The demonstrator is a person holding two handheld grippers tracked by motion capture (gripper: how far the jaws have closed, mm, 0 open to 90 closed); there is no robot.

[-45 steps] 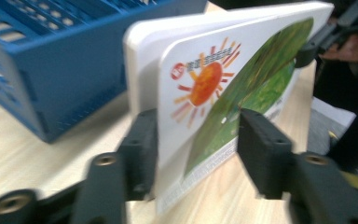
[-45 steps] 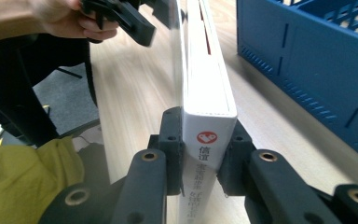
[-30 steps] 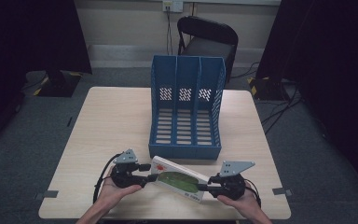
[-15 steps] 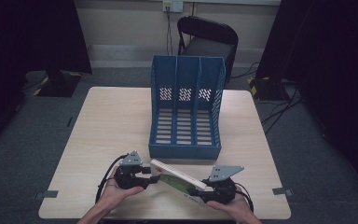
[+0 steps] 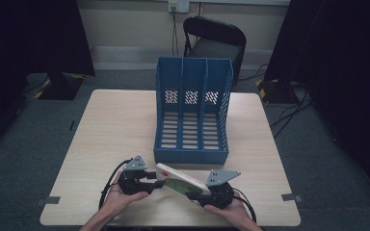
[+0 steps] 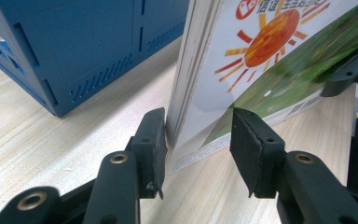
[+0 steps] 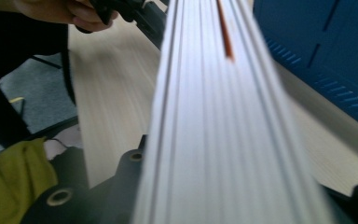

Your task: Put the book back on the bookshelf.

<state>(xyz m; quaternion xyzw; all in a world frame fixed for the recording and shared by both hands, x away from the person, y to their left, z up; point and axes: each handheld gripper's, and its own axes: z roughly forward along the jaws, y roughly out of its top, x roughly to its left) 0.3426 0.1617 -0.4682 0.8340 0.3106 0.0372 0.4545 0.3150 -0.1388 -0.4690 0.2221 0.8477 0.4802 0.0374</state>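
A thick book (image 5: 180,180) with a green cover and a sun drawing stands tilted on its edge near the table's front, between both grippers. My right gripper (image 5: 198,193) is shut on its right end; in the right gripper view the white page edges (image 7: 214,93) run up between the jaws of that gripper (image 7: 247,179). My left gripper (image 6: 198,140) is open around the book's (image 6: 270,56) lower corner. One pad (image 6: 156,140) touches the page edges and the other pad (image 6: 249,144) stands off the cover. In the high view the left gripper (image 5: 154,182) sits at the book's left end.
A blue three-slot file holder (image 5: 192,155) lies on its back mid-table just behind the book, and its wall (image 6: 74,42) is close to the left gripper. Bare wooden table (image 5: 115,130) stretches left and right. A black chair (image 5: 214,41) stands beyond the far edge.
The book has gone from lying nearly flat to tilted up on its edge. The right gripper has moved left, toward the left gripper.
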